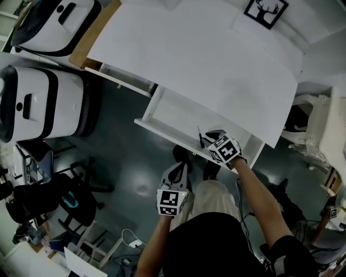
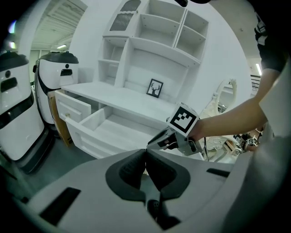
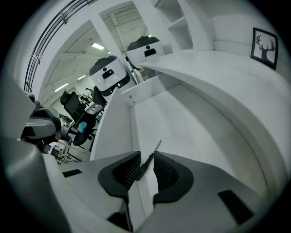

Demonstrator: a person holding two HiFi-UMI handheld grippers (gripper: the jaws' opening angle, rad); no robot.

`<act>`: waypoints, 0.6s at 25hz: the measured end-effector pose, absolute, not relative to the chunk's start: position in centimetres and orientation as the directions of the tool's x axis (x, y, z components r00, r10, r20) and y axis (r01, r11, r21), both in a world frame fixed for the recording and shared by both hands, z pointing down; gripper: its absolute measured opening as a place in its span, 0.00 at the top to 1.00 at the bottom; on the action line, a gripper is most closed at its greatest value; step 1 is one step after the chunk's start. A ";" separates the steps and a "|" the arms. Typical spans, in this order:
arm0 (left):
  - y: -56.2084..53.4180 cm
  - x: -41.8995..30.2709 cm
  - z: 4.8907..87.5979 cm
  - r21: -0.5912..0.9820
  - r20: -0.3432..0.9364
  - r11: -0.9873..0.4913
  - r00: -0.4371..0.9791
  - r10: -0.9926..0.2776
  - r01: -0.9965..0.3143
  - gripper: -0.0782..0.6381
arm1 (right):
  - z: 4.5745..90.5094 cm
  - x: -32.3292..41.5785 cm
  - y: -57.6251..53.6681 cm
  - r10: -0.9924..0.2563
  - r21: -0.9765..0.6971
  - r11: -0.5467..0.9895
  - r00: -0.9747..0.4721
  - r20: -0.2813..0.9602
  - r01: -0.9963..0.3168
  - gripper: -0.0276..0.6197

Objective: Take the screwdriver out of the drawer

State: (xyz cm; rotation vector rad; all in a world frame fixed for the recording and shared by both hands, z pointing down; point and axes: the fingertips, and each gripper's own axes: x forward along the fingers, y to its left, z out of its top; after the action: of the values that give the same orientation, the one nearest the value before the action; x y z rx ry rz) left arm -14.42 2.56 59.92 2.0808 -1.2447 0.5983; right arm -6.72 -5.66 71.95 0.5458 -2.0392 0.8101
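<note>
Grasp step: mid-frame, the right gripper's point(image 1: 210, 138) jaws stand apart around the screwdriver point(image 3: 147, 164) in the drawer point(image 1: 178, 108), the left gripper point(image 1: 177, 169) shut and empty lower down; next, squeeze and lift.

White worktop point(image 1: 205, 59): surface bare apart from a framed deer picture point(image 1: 265, 12) standing upright near its back edge. Wide drawer point(image 1: 175, 113) under the worktop is pulled out, with a white interior. Screwdriver point(image 1: 200, 139) lies on the drawer bottom close to the front wall, dark handle nearest the front, shaft pointing inward. Smaller drawer point(image 1: 125, 77) at left is also out; contents not visible. Dark floor point(image 1: 127, 157) carries two white machines point(image 1: 51, 103) and a black office chair point(image 1: 62, 200).
</note>
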 end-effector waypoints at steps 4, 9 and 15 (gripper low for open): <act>2.6 -15.0 60.5 0.285 0.668 -0.344 0.443 -0.598 -0.895 0.86 | 74.1 -7.5 -5.3 -0.029 -0.362 0.694 -0.526 0.850 -0.622 0.76; 2.7 -15.8 61.1 0.290 0.681 -0.307 0.421 -0.599 -0.906 0.86 | 76.1 -7.9 -5.3 -0.005 -0.362 0.690 -0.504 0.864 -0.627 0.75; 3.2 -16.7 61.6 0.291 0.693 -0.292 0.411 -0.592 -0.911 0.86 | 77.4 -8.4 -5.7 -0.001 -0.344 0.705 -0.486 0.874 -0.620 0.76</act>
State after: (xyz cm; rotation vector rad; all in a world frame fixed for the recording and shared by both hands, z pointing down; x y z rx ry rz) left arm -16.73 3.19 61.63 2.0014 -1.2734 0.6125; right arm -8.37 -5.68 77.36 0.4783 -1.9520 0.8116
